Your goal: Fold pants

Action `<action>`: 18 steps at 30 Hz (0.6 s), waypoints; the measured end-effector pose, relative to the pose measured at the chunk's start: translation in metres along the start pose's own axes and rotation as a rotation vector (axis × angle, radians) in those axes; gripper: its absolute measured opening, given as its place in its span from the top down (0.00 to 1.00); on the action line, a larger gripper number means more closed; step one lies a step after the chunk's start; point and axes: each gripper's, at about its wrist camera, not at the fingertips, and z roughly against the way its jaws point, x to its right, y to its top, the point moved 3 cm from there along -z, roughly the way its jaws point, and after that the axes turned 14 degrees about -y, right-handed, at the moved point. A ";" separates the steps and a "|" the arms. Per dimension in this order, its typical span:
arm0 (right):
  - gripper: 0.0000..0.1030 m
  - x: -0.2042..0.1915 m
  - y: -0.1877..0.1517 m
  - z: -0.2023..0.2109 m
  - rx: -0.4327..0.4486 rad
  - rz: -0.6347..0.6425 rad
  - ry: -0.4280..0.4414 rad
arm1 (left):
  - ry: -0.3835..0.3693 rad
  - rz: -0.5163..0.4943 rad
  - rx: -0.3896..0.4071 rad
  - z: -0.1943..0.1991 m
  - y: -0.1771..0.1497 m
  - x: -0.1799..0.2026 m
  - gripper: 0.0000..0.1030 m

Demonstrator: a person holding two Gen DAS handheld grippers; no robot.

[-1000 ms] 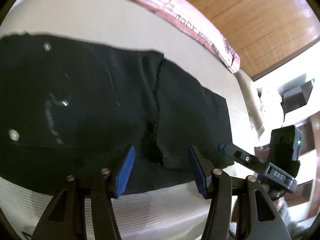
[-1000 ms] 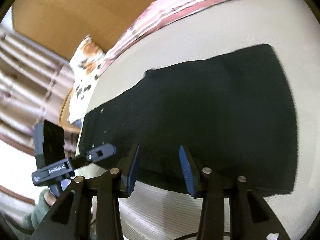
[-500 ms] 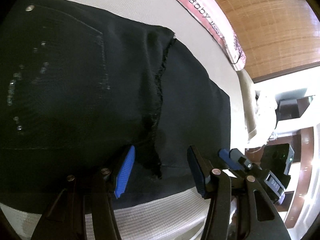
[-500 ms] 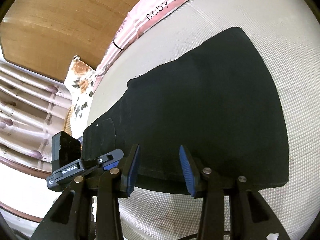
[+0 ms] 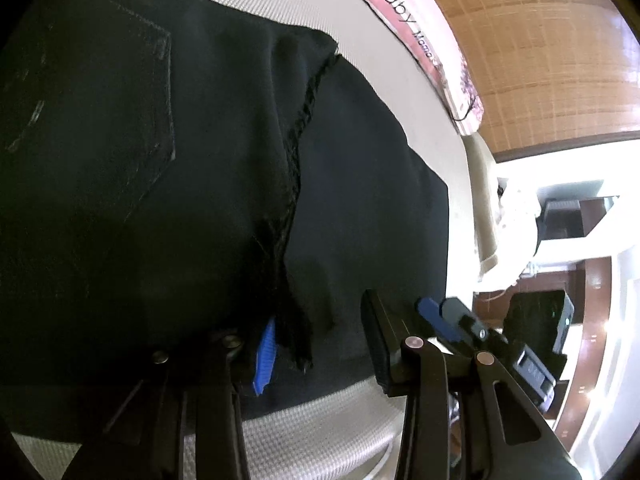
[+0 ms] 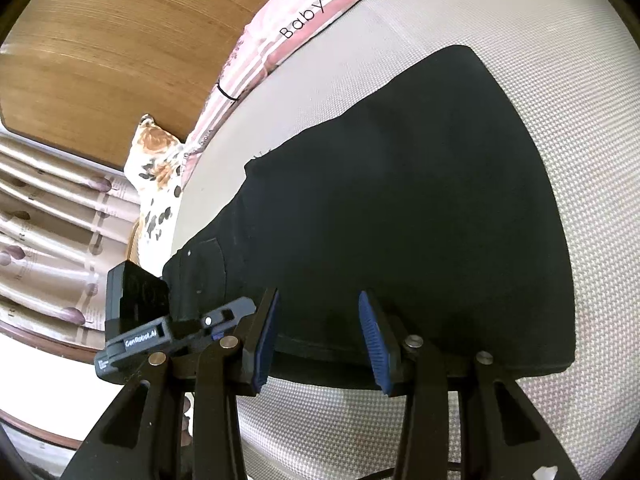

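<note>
Two grippers poise over the pants (image 6: 400, 208), flat on the mattress (image 6: 580, 120). Left gripper (image 5: 320, 348) and right gripper (image 6: 316, 336) both gape at 6 o'clock hem edge. Next, I judge: pinch, then fold toward 12.

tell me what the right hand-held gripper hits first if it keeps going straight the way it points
Most likely the near edge of the black pants: the right hand-held gripper is open, its fingers straddling that hem on the white mattress. Its height above the cloth is unclear.
</note>
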 end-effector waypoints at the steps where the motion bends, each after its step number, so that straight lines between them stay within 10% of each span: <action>1: 0.62 0.000 0.000 0.000 0.000 0.000 -0.002 | 0.008 -0.011 0.003 -0.002 0.001 0.001 0.60; 3: 0.62 0.000 0.000 0.000 0.000 -0.003 -0.004 | 0.026 -0.040 0.003 -0.006 0.002 0.005 0.61; 6: 0.62 0.002 0.000 0.001 0.001 -0.013 0.000 | 0.063 -0.079 -0.009 -0.008 0.001 0.007 0.88; 18: 0.62 0.009 0.002 0.016 0.037 -0.002 -0.045 | 0.070 -0.256 0.079 0.030 -0.016 0.058 0.93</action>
